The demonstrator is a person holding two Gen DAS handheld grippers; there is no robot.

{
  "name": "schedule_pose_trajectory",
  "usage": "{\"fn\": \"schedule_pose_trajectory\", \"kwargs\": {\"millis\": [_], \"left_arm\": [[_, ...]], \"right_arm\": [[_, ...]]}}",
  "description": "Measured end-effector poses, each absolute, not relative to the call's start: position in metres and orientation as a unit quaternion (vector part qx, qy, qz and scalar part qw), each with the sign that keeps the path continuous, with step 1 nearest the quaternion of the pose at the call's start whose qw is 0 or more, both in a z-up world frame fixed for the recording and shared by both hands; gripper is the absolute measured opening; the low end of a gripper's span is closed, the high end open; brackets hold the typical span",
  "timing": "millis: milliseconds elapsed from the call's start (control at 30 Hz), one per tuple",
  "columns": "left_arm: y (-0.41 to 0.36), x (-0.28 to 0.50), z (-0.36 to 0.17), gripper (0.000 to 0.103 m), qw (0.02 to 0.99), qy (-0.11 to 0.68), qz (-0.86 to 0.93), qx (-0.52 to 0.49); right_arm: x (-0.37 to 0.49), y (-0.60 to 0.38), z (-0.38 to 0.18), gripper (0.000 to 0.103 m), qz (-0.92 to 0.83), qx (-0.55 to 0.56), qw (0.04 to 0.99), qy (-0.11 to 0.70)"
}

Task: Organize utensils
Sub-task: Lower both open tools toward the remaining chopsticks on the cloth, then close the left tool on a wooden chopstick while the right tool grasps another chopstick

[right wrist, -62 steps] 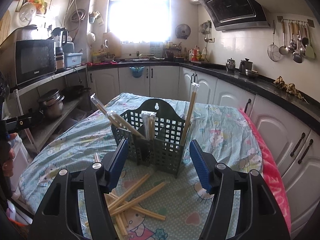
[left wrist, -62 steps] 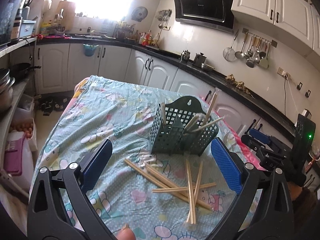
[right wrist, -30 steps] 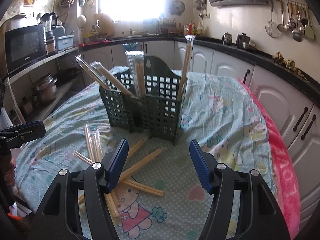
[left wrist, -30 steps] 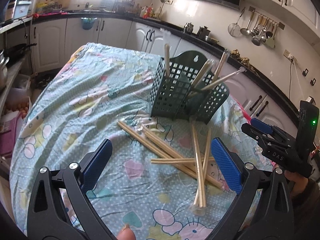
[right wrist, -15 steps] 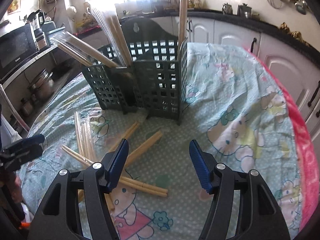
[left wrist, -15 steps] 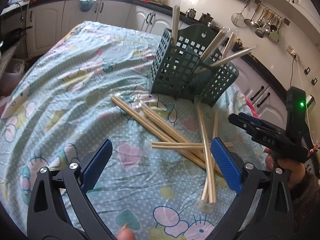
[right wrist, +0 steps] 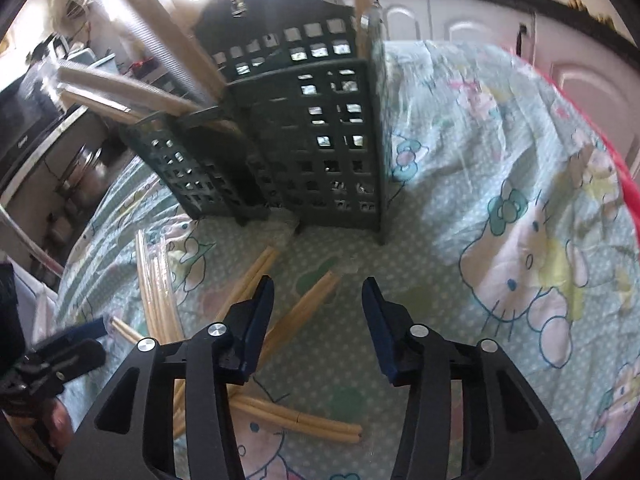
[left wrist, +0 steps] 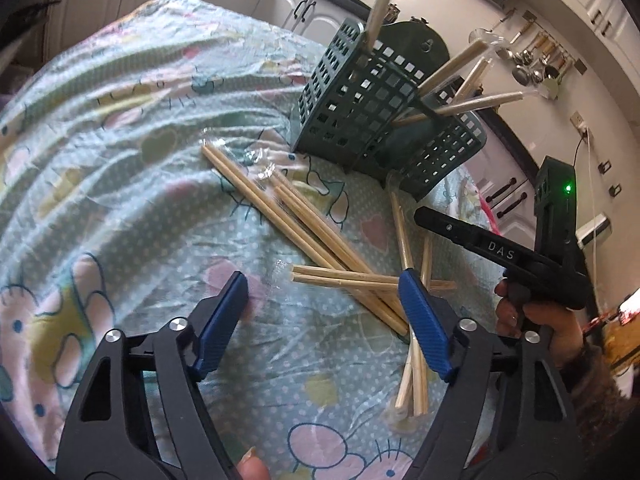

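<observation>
Several pairs of wooden chopsticks in clear sleeves (left wrist: 320, 232) lie scattered on the tablecloth in front of a dark green lattice utensil holder (left wrist: 360, 108), which has more chopsticks sticking out of it. My left gripper (left wrist: 324, 308) is open and empty, low over a crosswise pair (left wrist: 344, 276). My right gripper (right wrist: 318, 316) is open and empty, low over the cloth with a chopstick pair (right wrist: 304, 308) between its fingers; the holder (right wrist: 304, 136) stands just beyond. The right gripper also shows in the left wrist view (left wrist: 424, 214).
The table is covered with a pale green Hello Kitty cloth (left wrist: 120, 128) with a pink edge (right wrist: 624, 184) at the right. White kitchen cabinets (left wrist: 304, 12) and a dark counter run behind. The left gripper shows at the lower left of the right wrist view (right wrist: 96, 326).
Both grippers have dropped lower and moved closer to the loose chopsticks and the holder. Both sets of jaws are narrower than before, still holding nothing.
</observation>
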State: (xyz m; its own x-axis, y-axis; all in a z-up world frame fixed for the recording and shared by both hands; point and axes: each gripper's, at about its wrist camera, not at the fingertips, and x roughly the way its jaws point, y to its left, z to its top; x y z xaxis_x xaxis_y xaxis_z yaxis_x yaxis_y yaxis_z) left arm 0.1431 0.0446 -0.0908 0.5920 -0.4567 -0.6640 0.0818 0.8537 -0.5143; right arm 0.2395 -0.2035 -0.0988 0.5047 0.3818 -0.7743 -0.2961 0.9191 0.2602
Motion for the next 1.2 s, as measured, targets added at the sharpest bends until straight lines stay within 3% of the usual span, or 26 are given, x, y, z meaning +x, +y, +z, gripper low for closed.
{"fn": "schedule_pose_trajectory", "kwargs": {"millis": [100, 167, 367, 567, 1200], "left_arm": [[0.047, 0.146, -0.094, 0.059, 0.862, 0.422, -0.157, -0.233], [0.049, 0.148, -0.095, 0.045, 0.858, 0.420, -0.161, -0.248], [0.050, 0.151, -0.100, 0.020, 0.853, 0.424, -0.161, -0.260], [0.052, 0.148, -0.095, 0.013, 0.855, 0.416, -0.167, -0.261], [0.042, 0.124, -0.036, 0.007, 0.899, 0.341, -0.174, -0.213]], "right_arm": [[0.244, -0.208, -0.100, 0.037, 0.196, 0.067, 0.861, 0.464], [0.245, -0.212, -0.100, 0.032, 0.196, 0.078, 0.859, 0.466], [0.246, -0.216, -0.098, 0.022, 0.197, 0.089, 0.857, 0.467], [0.242, -0.218, -0.090, 0.014, 0.198, 0.085, 0.865, 0.452], [0.208, -0.232, -0.033, 0.010, 0.184, 0.038, 0.907, 0.377]]}}
